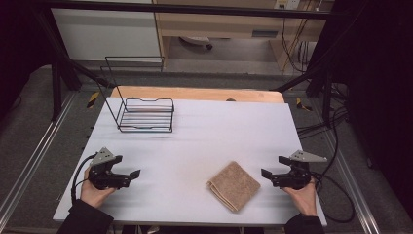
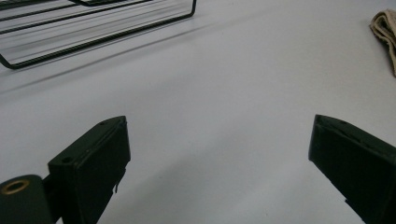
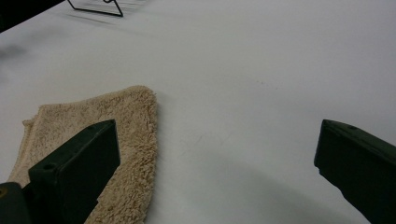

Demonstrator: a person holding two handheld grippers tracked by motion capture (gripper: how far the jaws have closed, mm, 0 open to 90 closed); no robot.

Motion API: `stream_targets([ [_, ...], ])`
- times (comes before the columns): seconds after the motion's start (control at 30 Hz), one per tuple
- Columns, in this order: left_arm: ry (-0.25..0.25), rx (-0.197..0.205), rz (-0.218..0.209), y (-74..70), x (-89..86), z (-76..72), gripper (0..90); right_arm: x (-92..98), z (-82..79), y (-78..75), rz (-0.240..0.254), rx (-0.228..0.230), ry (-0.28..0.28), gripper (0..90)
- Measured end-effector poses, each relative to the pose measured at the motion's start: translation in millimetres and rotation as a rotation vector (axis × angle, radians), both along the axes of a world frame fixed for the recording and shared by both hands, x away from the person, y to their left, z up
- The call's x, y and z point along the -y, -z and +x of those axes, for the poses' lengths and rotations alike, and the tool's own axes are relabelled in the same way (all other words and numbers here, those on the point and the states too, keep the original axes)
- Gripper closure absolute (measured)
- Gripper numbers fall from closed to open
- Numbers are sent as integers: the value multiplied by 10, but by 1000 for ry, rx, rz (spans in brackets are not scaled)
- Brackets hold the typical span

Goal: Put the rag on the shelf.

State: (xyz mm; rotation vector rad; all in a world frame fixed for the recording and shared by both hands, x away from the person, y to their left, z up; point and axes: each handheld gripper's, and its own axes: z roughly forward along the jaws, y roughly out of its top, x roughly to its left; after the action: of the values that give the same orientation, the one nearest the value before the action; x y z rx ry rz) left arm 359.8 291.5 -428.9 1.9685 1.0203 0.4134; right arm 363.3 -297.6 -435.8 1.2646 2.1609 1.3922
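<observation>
A folded tan towel (image 1: 234,185) lies on the white table (image 1: 195,146) toward the front right; it also appears at the lower left of the right gripper view (image 3: 135,130) and at the far right edge of the left gripper view (image 2: 385,32). My right gripper (image 1: 273,166) rests low just right of the towel, open, with nothing between its jaws (image 3: 217,163). My left gripper (image 1: 127,165) sits at the front left, open over bare table (image 2: 219,158). A black wire rack (image 1: 146,114) stands at the back left of the table.
The rack's tall wire back (image 1: 134,63) rises behind it. The rack shows at the top left of the left gripper view (image 2: 93,32). A wooden board (image 1: 195,92) edges the table's far side. Cables (image 1: 336,195) trail off the right edge.
</observation>
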Motion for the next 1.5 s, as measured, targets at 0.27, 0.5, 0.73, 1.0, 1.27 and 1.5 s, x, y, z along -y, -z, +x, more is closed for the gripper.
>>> stream_targets([
  [0.27,4,-7,6,3,33,2,54,-7,-3,1,-2,-8,-4,8],
  [0.5,14,-18,17,-4,105,-4,58,-38,-6,-6,-15,-9,-2,12],
  [0.73,28,-29,11,-24,247,-9,64,-149,5,-17,-19,-13,-27,28],
  [1.0,58,-50,0,-90,531,-32,87,-315,16,11,-30,-55,-62,109],
  [1.27,105,-68,14,-165,941,-20,130,-445,3,31,-39,-87,-85,232],
  [1.5,151,-84,21,-200,1336,18,183,-487,-29,68,-54,-111,-97,336],
])
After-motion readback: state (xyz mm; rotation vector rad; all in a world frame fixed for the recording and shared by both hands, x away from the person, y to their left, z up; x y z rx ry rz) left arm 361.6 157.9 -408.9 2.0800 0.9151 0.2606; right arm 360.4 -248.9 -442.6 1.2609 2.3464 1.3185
